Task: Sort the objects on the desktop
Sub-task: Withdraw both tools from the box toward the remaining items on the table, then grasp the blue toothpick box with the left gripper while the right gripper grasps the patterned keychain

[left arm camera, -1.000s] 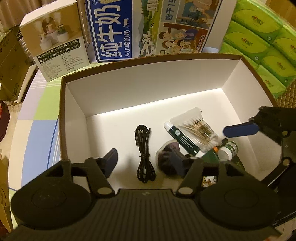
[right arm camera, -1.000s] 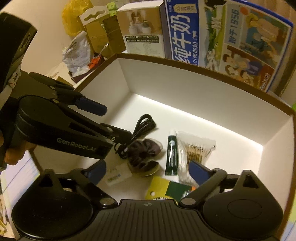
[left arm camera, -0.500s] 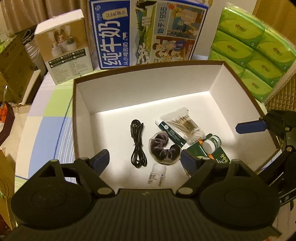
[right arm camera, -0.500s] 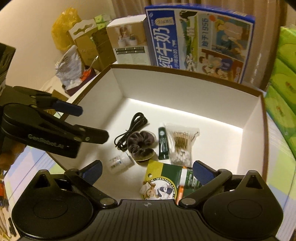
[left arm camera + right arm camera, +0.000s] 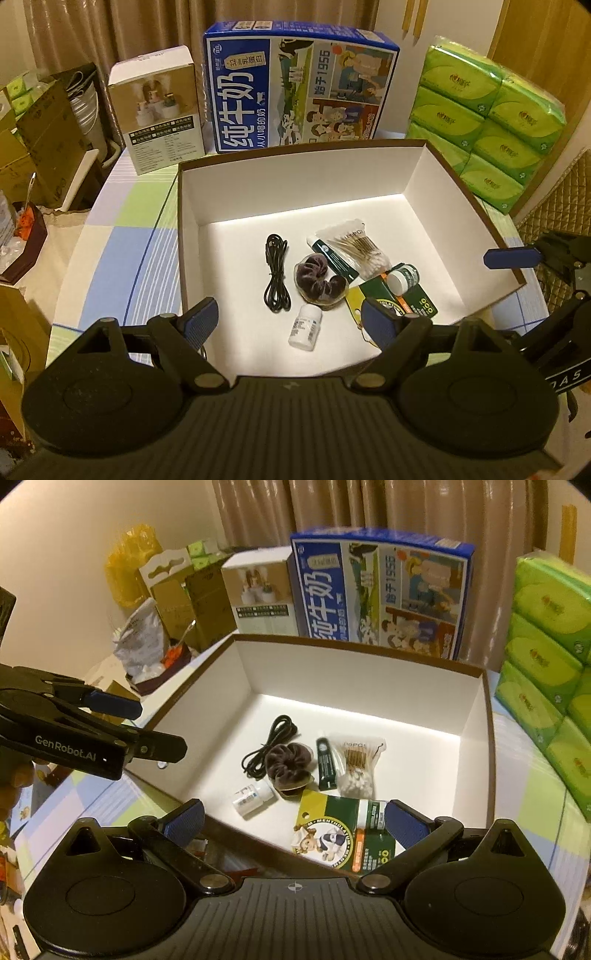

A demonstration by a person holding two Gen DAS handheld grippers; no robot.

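Observation:
A white-lined box [image 5: 190, 206] [image 5: 476, 716] holds a black cable [image 5: 276, 275] [image 5: 266, 740], a dark scrunchie [image 5: 319, 278] [image 5: 288, 762], a green tube [image 5: 332, 254] [image 5: 326, 764], a bag of cotton swabs [image 5: 360, 249] [image 5: 358, 766], a white pill bottle [image 5: 306, 326] [image 5: 253, 797], a small capped jar [image 5: 404, 277] and a green lip-balm card [image 5: 415, 301] [image 5: 340, 830]. My left gripper [image 5: 291, 319] is open and empty above the box's near edge. My right gripper [image 5: 293, 819] is open and empty at the near right.
A blue milk carton box [image 5: 299, 88], a small white product box [image 5: 160, 110] and stacked green tissue packs [image 5: 484, 114] stand behind and right of the box. Cardboard boxes and bags [image 5: 159, 602] crowd the left. The checked tablecloth [image 5: 110, 251] shows at left.
Both grippers have pulled back and up out of the box, open and empty. The white pill bottle now lies in the box near the scrunchie.

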